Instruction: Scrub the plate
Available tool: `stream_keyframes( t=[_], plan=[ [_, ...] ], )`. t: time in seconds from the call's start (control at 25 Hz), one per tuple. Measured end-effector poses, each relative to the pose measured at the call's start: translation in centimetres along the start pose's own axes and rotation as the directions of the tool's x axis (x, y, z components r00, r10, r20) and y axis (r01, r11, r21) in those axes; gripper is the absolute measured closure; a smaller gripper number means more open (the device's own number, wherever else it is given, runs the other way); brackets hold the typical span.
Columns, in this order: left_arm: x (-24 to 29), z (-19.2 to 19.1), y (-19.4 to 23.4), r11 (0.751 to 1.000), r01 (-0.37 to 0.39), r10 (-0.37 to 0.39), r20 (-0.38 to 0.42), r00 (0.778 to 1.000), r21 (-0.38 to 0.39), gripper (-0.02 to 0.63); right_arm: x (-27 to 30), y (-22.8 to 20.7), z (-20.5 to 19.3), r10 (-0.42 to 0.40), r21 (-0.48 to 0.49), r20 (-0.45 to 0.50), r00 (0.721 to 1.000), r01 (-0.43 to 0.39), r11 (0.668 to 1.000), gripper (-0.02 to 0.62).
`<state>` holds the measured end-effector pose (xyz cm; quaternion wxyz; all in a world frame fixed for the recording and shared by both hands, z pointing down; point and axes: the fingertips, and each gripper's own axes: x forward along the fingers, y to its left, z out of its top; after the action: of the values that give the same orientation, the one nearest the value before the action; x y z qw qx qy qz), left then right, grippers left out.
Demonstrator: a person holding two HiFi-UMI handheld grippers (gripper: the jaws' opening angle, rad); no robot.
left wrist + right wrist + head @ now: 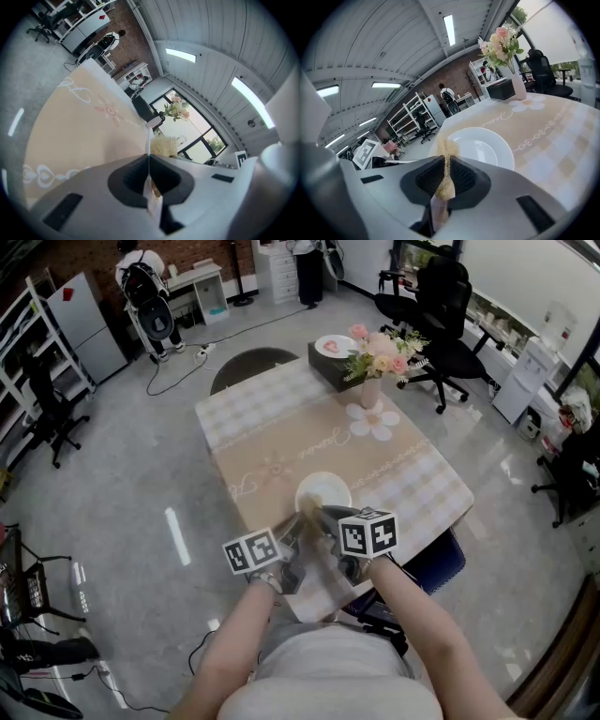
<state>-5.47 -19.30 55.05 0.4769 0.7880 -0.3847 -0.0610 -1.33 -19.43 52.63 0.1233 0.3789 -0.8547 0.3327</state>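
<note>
**Current state**

- The round white ceramic plate (485,147) lies flat on the beige patterned tablecloth (272,446). It is on the person's side of the white vase of pink flowers (371,390), well apart from it and near the table edge farthest from the vase.
- The left gripper (149,161) is closed on a thin white edge seen end-on. From its position on the plate's side away from the vase, this is judged to be the plate rim.
- The right gripper (446,165) is closed on a tan fibrous scrubbing pad (451,147). The pad stands edge-on between the jaws and projects over the plate rim farthest from the vase. No view confirms contact between the pad and the plate.
- Both grippers meet at that same side of the plate.

**Assessment**

The scrubbing strokes are judged to be about to begin or only just begun.

**Hazards**

1. Rim slip. The left jaws hold only a narrow strip of smooth rim. Sideways scrubbing force could pull it free.
2. Plate travel. A released plate could slide over the cloth towards the vase, or off the table edge farthest from it.
3. Cloth drag. Downward pressure could bunch the tablecloth and disturb the vase.
4. Pad loss. The pad is thin and pinched at one end, so a hard stroke could fold it or draw it out of the jaws.
</note>
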Motion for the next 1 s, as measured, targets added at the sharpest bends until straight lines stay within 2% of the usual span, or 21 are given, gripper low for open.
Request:
stream_keyframes(
  t=[0.32, 0.64, 1.0],
  plan=[
    [-0.1, -0.1, 0.1, 1.000, -0.002, 0.002, -0.003, 1.000, -0.005, 0.589, 0.2, -0.7, -0.8, -0.054, -0.097, -0.044, 0.998, 0.050, 0.994, 0.557],
    [0.0, -0.1, 0.1, 1.000, -0.002, 0.002, -0.004, 1.000, -0.008, 0.589, -0.2, -2.5, -1.2, -0.124, -0.150, -0.079, 0.989, 0.111, 0.982, 0.557],
    [0.2, -0.2, 0.2, 1.000, 0.002, -0.002, -0.008, 1.000, -0.015, 0.589, -0.9, -5.2, -1.5, -0.244, -0.212, -0.110, 0.964, 0.217, 0.953, 0.557]
  ],
)
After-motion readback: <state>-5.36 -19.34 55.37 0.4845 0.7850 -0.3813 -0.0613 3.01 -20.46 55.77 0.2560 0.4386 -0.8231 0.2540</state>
